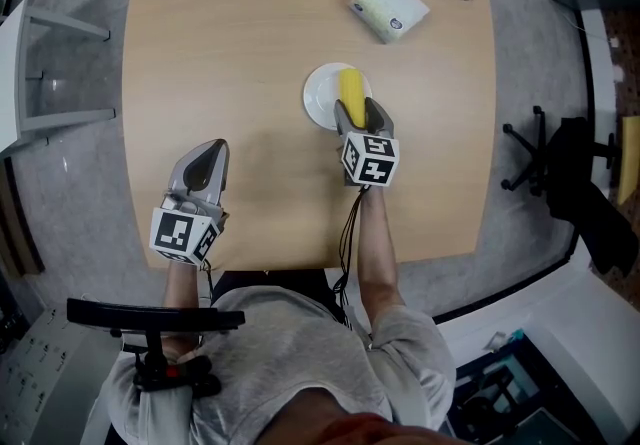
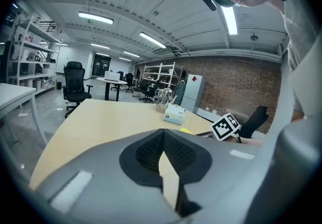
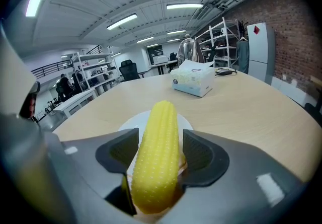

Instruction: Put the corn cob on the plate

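Corn cob (image 3: pixel 157 152), bright yellow, knobbly, on white plate (image 1: pixel 318 101), right claw (image 1: pixel 362 115) wide around it, left claw (image 2: pixel 163 132) closed.

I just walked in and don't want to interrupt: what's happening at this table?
A person holds tongs in each hand over a wooden table. The corn lies on the white plate. Its near end sits between the jaws of the right tongs, which stand apart and do not seem to press on it, so it looks set down and let go. The left tongs are shut and empty, off to the plate's left.
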The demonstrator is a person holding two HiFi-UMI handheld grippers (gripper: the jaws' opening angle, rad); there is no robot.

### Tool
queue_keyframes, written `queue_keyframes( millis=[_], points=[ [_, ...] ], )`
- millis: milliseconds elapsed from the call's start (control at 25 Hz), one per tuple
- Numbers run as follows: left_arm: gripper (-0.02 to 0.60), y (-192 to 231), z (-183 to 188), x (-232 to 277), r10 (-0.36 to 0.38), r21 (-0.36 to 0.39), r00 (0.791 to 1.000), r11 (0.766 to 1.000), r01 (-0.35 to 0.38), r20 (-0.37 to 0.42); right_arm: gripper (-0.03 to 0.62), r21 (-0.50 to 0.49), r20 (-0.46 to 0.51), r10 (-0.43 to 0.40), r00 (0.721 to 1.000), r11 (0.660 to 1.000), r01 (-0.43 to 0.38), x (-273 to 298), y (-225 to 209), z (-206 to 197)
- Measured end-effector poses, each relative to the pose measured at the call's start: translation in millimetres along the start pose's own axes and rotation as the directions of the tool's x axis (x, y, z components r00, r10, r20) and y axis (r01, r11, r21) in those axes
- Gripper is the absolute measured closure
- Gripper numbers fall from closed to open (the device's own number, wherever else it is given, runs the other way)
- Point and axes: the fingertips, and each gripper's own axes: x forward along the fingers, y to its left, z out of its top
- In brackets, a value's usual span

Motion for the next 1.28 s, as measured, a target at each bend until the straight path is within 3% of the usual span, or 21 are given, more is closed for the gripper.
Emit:
queue_keyframes(
  millis=[720,1280],
  points=[
    [0.561,-36.8,25.5,-40.8,-0.035,0.047,0.997,0.998,0.032,0.07,0.314,0.006,0.125,-0.004,0.992,1.0,0.003,-72.0,11.5,32.3],
    [0.561,-60.5,53.5,-85.6,-0.063,0.09,0.989,0.995,0.052,0.134,0.315,0.02,0.251,0.005,0.968,1.0,-0.01,-156.8,40.3,62.9]
  ],
)
